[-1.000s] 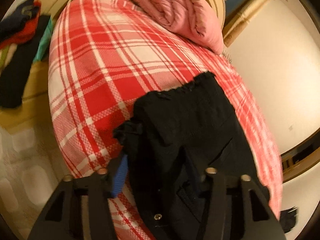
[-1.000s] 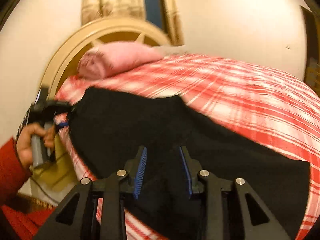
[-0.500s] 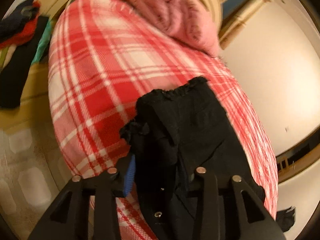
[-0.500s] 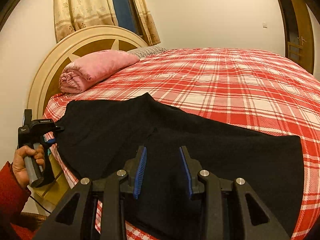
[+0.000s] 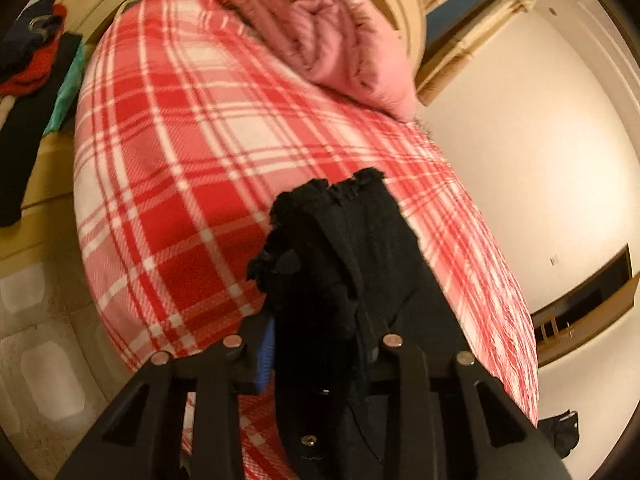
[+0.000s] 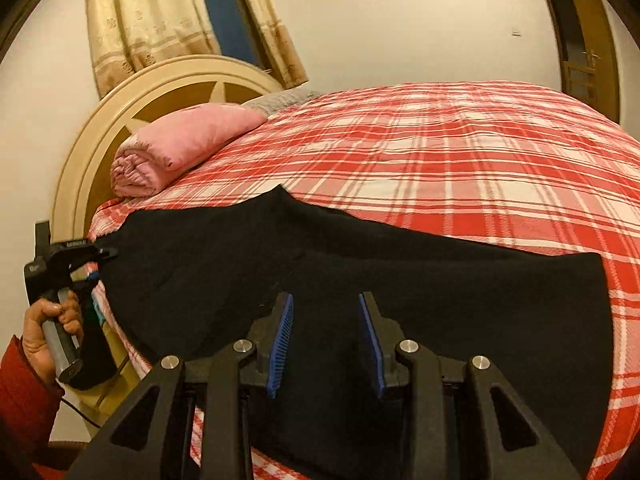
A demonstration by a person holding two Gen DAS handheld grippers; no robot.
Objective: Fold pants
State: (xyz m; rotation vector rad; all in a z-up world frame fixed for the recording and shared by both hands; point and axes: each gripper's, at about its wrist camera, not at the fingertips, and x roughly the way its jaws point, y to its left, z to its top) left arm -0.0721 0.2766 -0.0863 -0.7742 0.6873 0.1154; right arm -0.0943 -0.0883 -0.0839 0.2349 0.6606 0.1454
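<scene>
plaid bedspread (image 6: pixel 460 160), pink blanket (image 6: pixel 180 144), headboard (image 6: pixel 120 108)

A: What's different with the pants (image 6: pixel 360 280) since a second ago?

B: Seen from the right wrist, the near hem was draped low in front of the pink pillow (image 6: pixel 180 144); it has since spread flatter across the bed, with the top edge now drawn into a peak pointing toward that pillow.

A: And the left gripper (image 5: pixel 320 344)?

B: It has bunched more of the waistband up between its fingers. From the left wrist, the fabric has lifted into a taller clump, and its ruffled edge reaches closer to the pillow (image 5: pixel 332 40).

A: The right gripper (image 6: pixel 326 340)?

B: Its view steadied; the blur has gone.
</scene>
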